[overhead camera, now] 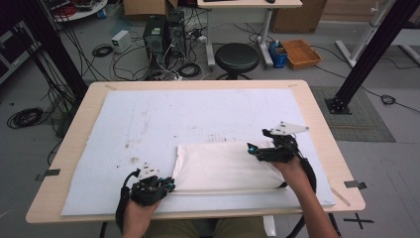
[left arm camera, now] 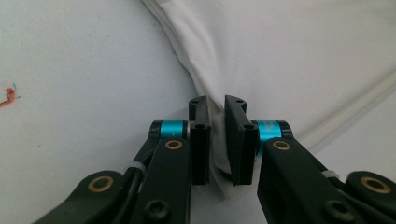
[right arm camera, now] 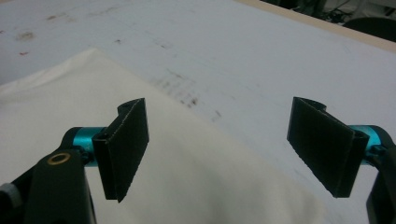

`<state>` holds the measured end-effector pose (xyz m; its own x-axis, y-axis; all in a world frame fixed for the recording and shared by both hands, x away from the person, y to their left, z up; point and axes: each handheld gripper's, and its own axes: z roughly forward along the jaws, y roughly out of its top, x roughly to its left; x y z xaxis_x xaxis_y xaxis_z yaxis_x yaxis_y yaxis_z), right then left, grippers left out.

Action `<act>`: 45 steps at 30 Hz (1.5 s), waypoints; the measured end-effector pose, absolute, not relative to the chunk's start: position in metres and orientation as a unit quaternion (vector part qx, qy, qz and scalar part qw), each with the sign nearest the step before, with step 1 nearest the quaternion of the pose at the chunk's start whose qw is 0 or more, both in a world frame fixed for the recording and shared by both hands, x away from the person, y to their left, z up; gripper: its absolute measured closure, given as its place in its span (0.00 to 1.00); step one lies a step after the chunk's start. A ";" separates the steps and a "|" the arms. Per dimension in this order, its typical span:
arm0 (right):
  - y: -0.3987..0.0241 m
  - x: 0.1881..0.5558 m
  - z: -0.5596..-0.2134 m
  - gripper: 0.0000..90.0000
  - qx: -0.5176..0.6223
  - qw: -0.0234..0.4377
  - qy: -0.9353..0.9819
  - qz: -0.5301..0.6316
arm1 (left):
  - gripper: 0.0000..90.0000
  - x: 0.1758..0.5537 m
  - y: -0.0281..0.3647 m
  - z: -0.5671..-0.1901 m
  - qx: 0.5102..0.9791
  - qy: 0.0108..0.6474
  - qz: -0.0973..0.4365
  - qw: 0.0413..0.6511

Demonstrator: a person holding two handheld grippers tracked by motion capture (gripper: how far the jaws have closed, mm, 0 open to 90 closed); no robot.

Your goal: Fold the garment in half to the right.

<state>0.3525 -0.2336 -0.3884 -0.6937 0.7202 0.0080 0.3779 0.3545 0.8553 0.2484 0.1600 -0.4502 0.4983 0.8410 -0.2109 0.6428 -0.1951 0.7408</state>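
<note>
A folded white cloth lies on the white mat near the table's front edge. My left gripper is at the cloth's near left corner, and in the left gripper view its jaws are shut on the white cloth, with the corner fabric pinched at the left gripper. My right gripper hovers over the cloth's far right corner. In the right gripper view the right gripper stands wide open, nothing between its pads, with the white cloth below it.
The white mat covers most of the wooden table and carries dark stains near the left gripper. Beyond the table stand a black stool, computer towers, cables and an orange bin.
</note>
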 end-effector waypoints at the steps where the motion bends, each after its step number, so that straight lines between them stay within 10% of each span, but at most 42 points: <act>1: -0.223 0.357 -0.385 0.23 0.334 0.187 0.807 0.450 | 0.91 0.249 0.161 -0.450 0.762 0.489 0.117 0.409; 18: -0.058 0.415 -0.391 0.25 0.254 0.095 0.887 0.374 | 0.92 0.254 0.167 -0.451 0.755 0.496 0.087 0.421; 25: -0.013 0.418 -0.422 0.45 0.205 0.062 0.925 0.315 | 0.92 0.254 0.168 -0.451 0.754 0.495 0.085 0.422; 32: 0.003 0.421 -0.428 0.94 0.164 0.062 0.939 0.295 | 0.92 0.255 0.168 -0.451 0.755 0.495 0.083 0.422; 45: -0.001 0.414 -0.410 0.97 0.157 0.107 0.920 0.343 | 0.96 0.250 0.166 -0.434 0.751 0.473 0.078 0.454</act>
